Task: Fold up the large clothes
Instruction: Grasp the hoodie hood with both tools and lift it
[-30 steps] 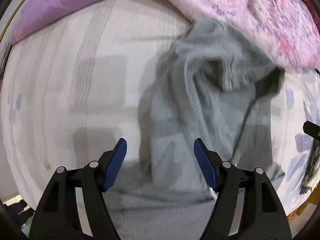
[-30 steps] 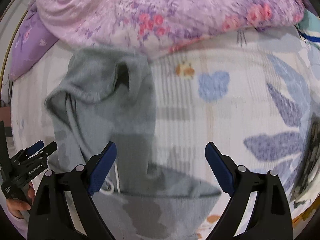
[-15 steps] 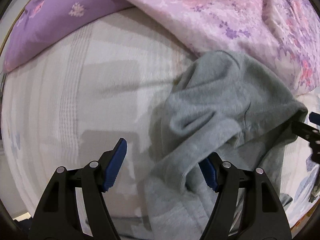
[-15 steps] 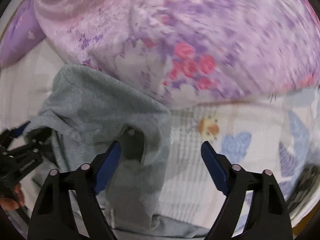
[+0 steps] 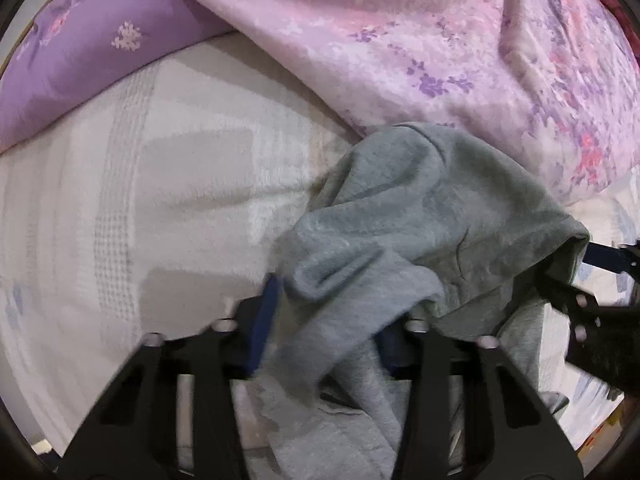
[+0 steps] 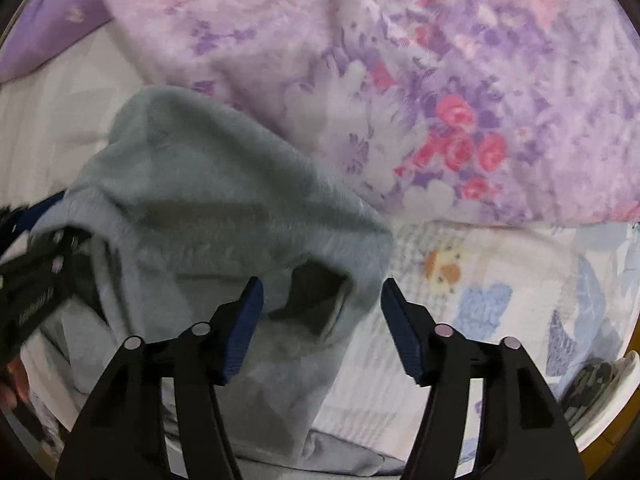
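A grey knit garment [image 5: 420, 208] lies crumpled on the bed, its top end against a pink quilt. My left gripper [image 5: 328, 332] points straight down with its jaws closing, and a thick fold of the garment fills the gap between the blue pads. My right gripper [image 6: 322, 320] also points down, jaws closing but still wide, straddling the garment's [image 6: 208, 200] open cuff edge [image 6: 316, 300] without pressing on it. Each gripper shows at the edge of the other's view, the right gripper [image 5: 592, 280] on the right and the left gripper [image 6: 32, 264] on the left.
A pink floral quilt [image 5: 440, 40] is bunched along the far side, with a purple pillow [image 5: 80, 60] at far left. White textured bedspread [image 5: 140, 200] lies left of the garment. A sheet with blue prints [image 6: 500, 300] lies to the right. A hand [image 6: 12, 380] shows at the left edge.
Both grippers moved toward the quilt end of the garment and came lower. The left jaws narrowed onto a fold of grey cloth. The right jaws narrowed a little around the cuff.
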A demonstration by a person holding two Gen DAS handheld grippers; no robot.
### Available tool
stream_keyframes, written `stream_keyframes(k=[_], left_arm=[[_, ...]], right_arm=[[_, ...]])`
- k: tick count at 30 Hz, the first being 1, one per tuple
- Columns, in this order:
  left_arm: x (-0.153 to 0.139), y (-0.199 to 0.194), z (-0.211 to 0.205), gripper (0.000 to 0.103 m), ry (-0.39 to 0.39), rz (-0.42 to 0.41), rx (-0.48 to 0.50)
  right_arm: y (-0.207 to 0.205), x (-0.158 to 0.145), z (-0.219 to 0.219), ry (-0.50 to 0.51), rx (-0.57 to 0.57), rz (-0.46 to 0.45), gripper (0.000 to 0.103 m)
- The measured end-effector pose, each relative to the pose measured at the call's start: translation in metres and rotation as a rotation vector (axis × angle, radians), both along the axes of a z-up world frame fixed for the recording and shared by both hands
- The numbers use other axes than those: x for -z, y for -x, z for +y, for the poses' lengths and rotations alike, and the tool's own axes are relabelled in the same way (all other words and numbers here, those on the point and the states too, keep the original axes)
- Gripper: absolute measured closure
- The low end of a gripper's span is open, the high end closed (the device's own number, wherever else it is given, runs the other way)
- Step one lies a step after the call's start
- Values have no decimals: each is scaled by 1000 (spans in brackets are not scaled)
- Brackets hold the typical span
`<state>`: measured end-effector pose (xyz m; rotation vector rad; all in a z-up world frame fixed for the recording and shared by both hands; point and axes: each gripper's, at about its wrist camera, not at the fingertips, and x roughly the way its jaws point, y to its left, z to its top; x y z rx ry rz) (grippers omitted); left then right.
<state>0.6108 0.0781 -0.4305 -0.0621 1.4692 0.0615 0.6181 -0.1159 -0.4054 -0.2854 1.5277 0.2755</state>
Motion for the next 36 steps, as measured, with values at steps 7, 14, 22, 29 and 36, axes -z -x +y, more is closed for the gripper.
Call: stream_keyframes(k=[7, 14, 22, 29, 36], left_arm=[[-22, 5, 1, 86, 24, -15, -17], [-56, 27, 6, 88, 20, -51, -4], [-91, 51, 11, 88, -11, -49, -49], [-124, 71, 14, 89, -20, -87, -73], [-158, 123, 4, 88, -84, -173, -79]], right_arm=[[11, 25, 16, 143, -139, 38, 23], [8, 15, 42, 167, -189, -162, 29], [5, -49, 32, -153, -49, -174, 94], [34, -111, 11, -241, -21, -241, 95], [108, -153, -10, -289, -32, -286, 95]])
